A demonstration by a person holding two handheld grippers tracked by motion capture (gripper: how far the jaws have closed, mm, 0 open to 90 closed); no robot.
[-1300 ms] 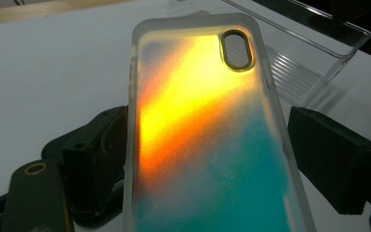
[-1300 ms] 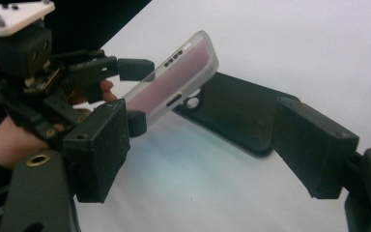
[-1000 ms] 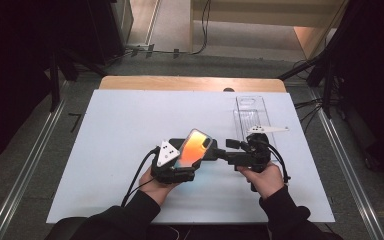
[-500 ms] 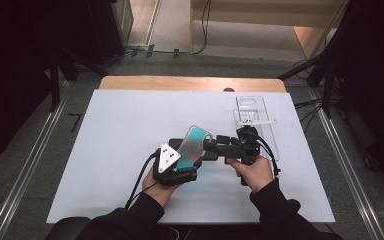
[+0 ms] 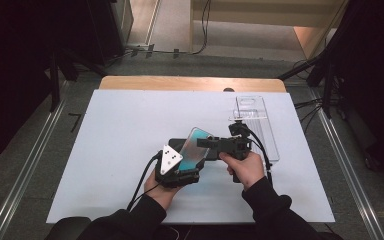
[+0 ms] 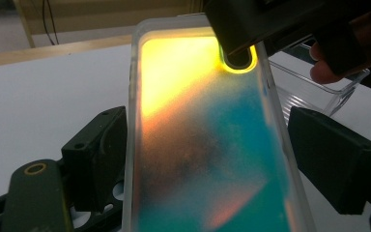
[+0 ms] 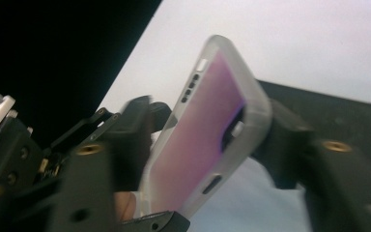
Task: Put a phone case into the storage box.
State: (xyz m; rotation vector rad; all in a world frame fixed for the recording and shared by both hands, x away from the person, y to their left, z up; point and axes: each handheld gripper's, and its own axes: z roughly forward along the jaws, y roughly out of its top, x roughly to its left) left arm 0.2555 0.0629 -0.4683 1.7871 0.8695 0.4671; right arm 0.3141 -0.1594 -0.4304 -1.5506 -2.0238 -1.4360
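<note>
Phone case (image 5: 196,145) clamped in left gripper (image 5: 182,167); right gripper (image 5: 215,143) fingers closing on its top; clear tray (image 5: 260,125) beside.

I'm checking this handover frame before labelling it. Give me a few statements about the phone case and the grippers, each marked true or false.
1. The phone case is raised off the table between both grippers. True.
2. The right gripper is at the case's camera-cutout end. True.
3. The clear tray sits at the table's left edge. False: it is on the right.
4. The case is solid black. False: frosted, iridescent yellow and teal.
</note>
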